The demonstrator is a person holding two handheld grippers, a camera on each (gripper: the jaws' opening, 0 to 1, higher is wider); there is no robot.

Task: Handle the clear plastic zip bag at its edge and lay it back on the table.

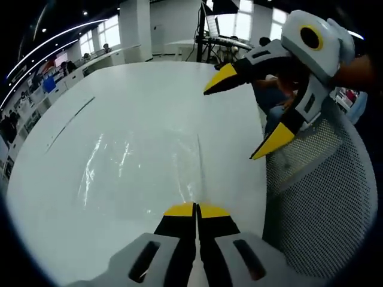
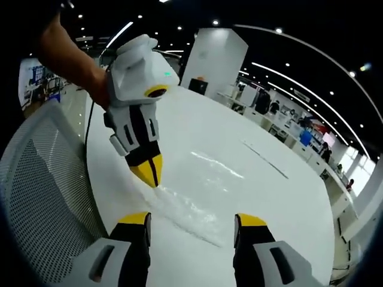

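A clear plastic zip bag (image 1: 140,170) lies flat on the white table (image 1: 149,95), glinting with creases. My left gripper (image 1: 196,210) is shut, its yellow tips pinching the bag's near edge where a seam runs up to them. From the right gripper view, the left gripper (image 2: 153,174) points down onto the crinkled edge of the bag (image 2: 200,206). My right gripper (image 2: 192,220) is open, hovering just short of the bag with nothing between its jaws. In the left gripper view the right gripper (image 1: 246,111) hangs open above the table's right edge.
A white mesh chair back (image 1: 323,197) stands against the table's edge, also seen as the chair (image 2: 42,179) in the right gripper view. A thin dark line (image 1: 69,122) crosses the far table top. A person's arm (image 2: 69,57) holds the left gripper. Desks and people fill the background.
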